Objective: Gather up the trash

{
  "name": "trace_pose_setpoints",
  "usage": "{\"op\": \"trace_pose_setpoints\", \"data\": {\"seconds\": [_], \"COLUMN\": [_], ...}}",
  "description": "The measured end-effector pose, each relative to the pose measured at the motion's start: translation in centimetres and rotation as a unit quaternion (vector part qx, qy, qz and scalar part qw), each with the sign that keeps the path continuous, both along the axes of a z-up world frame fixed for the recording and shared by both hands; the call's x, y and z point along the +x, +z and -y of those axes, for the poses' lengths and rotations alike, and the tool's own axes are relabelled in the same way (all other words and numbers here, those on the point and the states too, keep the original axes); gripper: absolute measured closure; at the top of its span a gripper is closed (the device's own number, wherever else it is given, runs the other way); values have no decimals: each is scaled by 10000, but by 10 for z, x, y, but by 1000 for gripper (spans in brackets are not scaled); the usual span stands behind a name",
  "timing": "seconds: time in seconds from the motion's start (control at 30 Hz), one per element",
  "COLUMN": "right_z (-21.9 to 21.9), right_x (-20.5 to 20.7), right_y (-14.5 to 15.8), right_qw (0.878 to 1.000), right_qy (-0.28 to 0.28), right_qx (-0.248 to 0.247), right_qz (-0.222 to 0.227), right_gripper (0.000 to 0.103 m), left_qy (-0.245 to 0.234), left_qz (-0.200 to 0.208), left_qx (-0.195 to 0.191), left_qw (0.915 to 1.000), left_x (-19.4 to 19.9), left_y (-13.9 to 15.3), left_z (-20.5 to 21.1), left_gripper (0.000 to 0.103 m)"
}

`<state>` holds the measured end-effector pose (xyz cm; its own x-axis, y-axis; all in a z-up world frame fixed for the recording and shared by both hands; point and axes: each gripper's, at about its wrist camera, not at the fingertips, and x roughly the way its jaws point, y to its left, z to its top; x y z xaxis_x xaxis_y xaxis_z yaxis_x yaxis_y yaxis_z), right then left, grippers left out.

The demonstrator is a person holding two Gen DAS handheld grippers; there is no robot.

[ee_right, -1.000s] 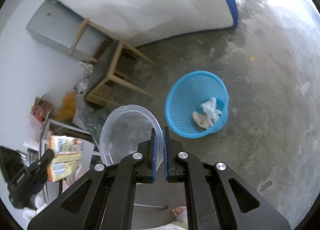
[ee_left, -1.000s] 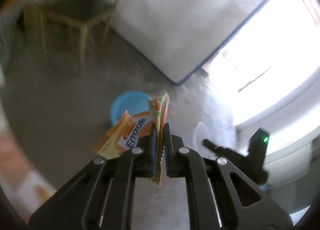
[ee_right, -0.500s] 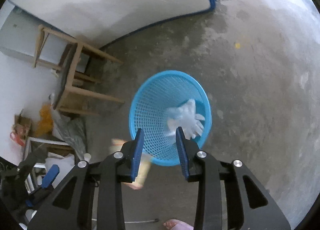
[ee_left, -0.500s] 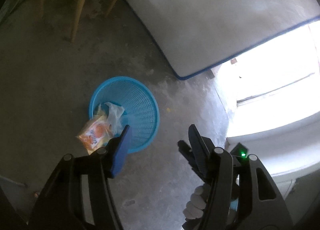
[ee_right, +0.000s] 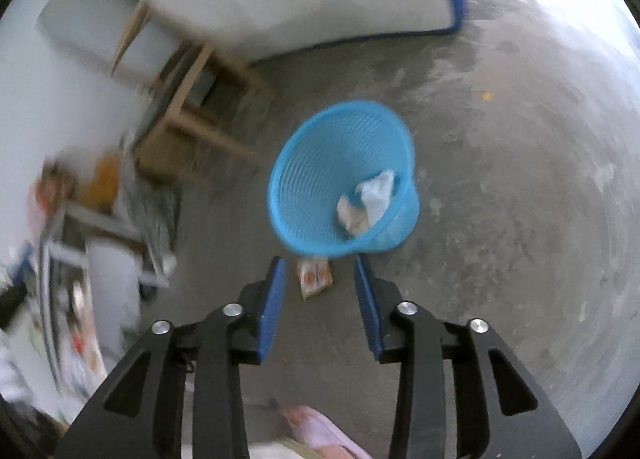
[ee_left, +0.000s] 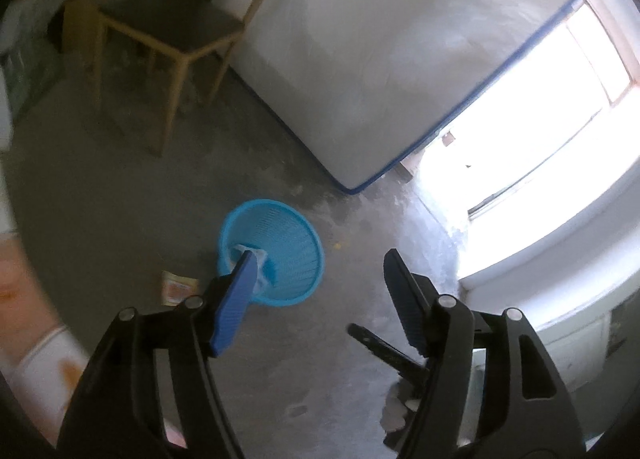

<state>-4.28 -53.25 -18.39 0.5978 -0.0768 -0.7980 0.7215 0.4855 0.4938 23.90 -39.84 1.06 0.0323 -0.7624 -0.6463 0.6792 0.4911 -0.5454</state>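
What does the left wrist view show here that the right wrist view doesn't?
Only the left wrist view shows the bright window, the right hand-held gripper low in frame, and the empty, open left hand-held gripper.

Only the right wrist view shows the cluttered shelves, the crumpled white trash plainly inside the basket, and its own open jaws.

Both show the blue mesh basket, the orange snack wrapper on the floor beside it, outside, the wooden chair and the blue-edged mattress.

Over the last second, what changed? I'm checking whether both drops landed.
Both grippers opened and now hold nothing: left gripper dropped the orange wrapper, now on the floor beside the blue basket; right gripper released the clear bowl, now unseen. Basket stayed put.
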Motion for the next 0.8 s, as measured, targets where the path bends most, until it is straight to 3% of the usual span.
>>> {"op": "trace_pose_setpoints", "data": {"seconds": [0.17, 0.37, 0.57, 0.8], "right_z": [-46, -83, -94, -90], "right_x": [63, 167, 253, 325], "right_y": [-39, -116, -194, -287], "right_qw": [9946, 9795, 9626, 9414], "right_qy": [966, 1743, 2013, 2014], "right_qx": [188, 153, -80, -130], "right_qz": [-319, -996, -1809, -2702], "right_gripper": [59, 51, 50, 47], "left_qy": [277, 917, 1683, 2390], "left_qz": [768, 785, 1020, 1124], "left_qx": [105, 17, 49, 141], "left_qw": [9966, 9927, 9804, 9644], "left_x": [-29, -33, -22, -7], "left_y": [47, 70, 87, 93], "left_z": [-84, -198, -287, -347], "left_gripper": [31, 31, 31, 31]}}
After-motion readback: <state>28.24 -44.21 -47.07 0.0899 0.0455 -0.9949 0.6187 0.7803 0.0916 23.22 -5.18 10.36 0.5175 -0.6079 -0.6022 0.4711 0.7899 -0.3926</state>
